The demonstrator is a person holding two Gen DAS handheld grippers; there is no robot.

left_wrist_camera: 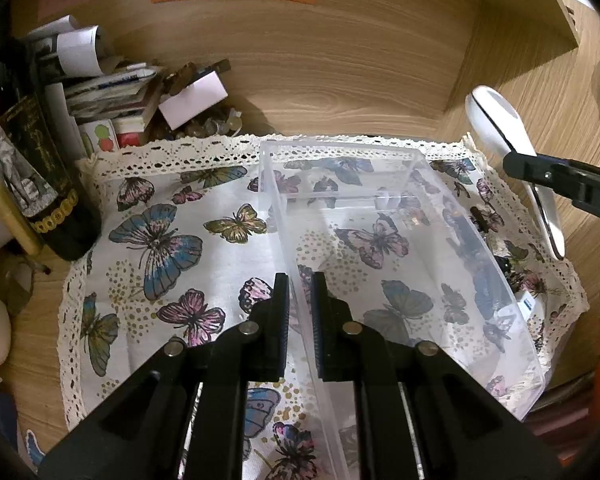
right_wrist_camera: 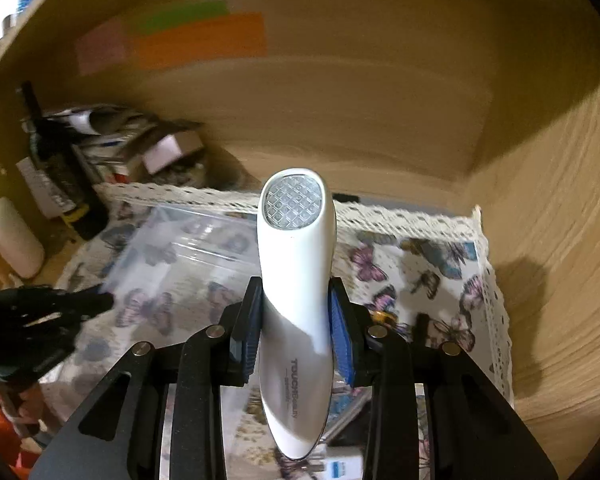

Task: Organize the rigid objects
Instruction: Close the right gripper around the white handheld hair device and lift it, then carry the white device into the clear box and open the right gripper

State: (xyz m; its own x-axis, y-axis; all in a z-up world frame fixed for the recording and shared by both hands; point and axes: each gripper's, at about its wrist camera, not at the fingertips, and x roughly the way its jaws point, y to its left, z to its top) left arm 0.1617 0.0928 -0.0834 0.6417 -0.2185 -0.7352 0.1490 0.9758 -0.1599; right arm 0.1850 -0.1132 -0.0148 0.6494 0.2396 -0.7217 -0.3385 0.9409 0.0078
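Note:
A clear plastic box stands on a butterfly-print cloth on a wooden desk. My left gripper is shut on the box's left wall, one finger on each side of it. My right gripper is shut on a white handheld beauty device with a gridded lens head, held above the cloth; it also shows in the left wrist view, to the right of the box. The box lies left of the device in the right wrist view.
A dark wine bottle stands at the left edge of the cloth. A pile of papers and small boxes sits behind it. Wooden walls close the back and right side. Small items lie right of the box.

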